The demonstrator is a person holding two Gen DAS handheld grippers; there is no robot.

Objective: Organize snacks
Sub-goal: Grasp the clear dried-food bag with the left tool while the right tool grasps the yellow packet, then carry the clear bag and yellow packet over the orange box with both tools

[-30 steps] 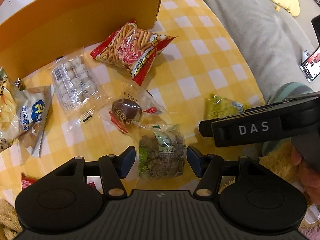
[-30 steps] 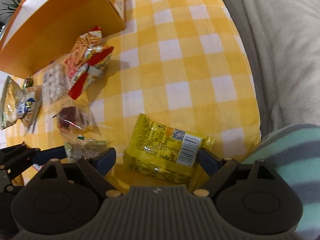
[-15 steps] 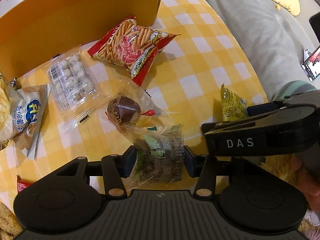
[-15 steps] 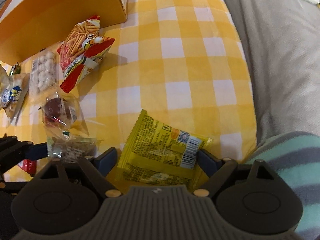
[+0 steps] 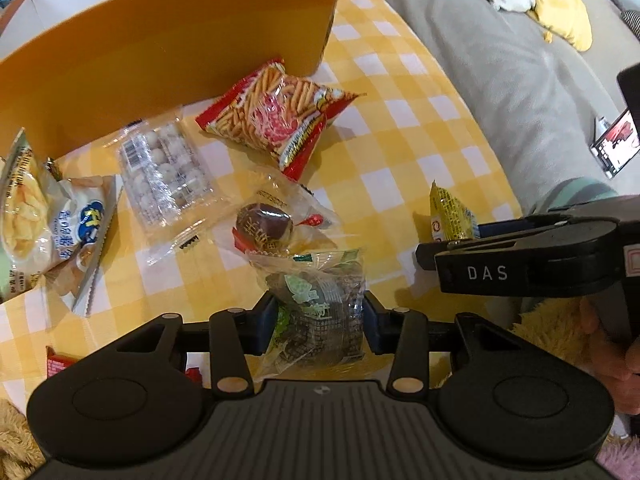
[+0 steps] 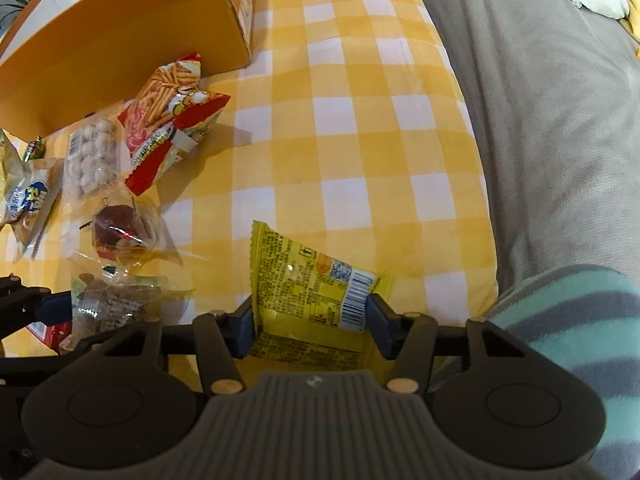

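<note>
In the left wrist view my left gripper (image 5: 320, 320) is closing, and its blue pads press on both sides of a clear packet with a green label and a dark cake (image 5: 320, 308) inside. That packet (image 6: 116, 300) also shows at the left of the right wrist view. My right gripper (image 6: 312, 328) is closing too. Its pads squeeze a yellow snack packet (image 6: 304, 292), which buckles and stands up off the checked cloth (image 6: 340, 140). The same yellow packet (image 5: 448, 212) pokes up at the right of the left wrist view.
An orange cardboard box (image 5: 160, 52) stands at the back left. In front of it lie a red bag of stick snacks (image 5: 276, 116), a clear pack of white balls (image 5: 164, 168), a wrapped brown sweet (image 5: 262, 226) and a white-and-blue bag (image 5: 76, 232). A grey sofa (image 6: 540, 120) borders the right.
Both grippers' jaws have narrowed onto their packets. The yellow packet went from lying flat to bent and tipped up. The green-labelled packet is now pinched between the left pads.
</note>
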